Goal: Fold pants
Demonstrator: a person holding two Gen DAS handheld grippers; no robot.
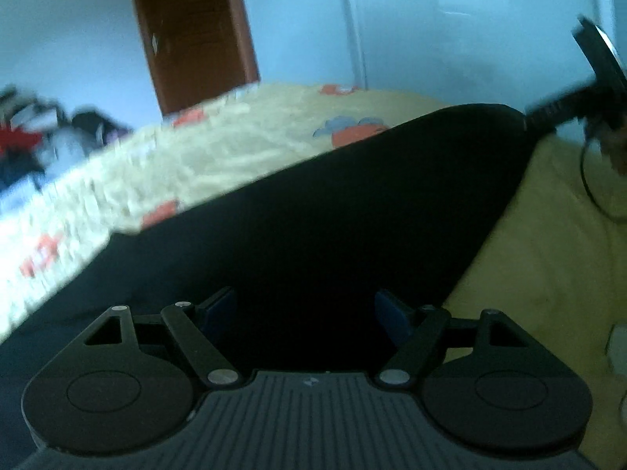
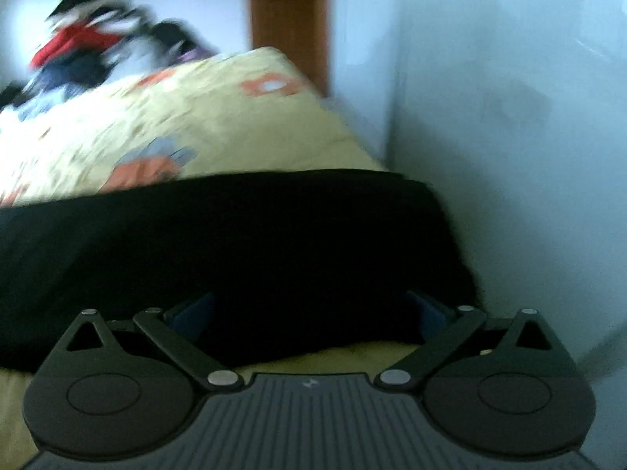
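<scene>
Lying across the yellow bedspread (image 1: 235,145), centre of both frames: black pants (image 1: 313,215). Hovering low over the dark cloth with jaws released and gripping nothing: left gripper (image 1: 305,309) and right gripper (image 2: 313,309). Standing at upper centre: brown door (image 2: 290,11).

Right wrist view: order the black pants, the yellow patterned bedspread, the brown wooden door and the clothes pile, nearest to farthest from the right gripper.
1. Black pants, right in front of the right gripper.
2. Yellow patterned bedspread, beyond them.
3. Clothes pile, upper left, and brown wooden door, top centre: too close to call.
</scene>
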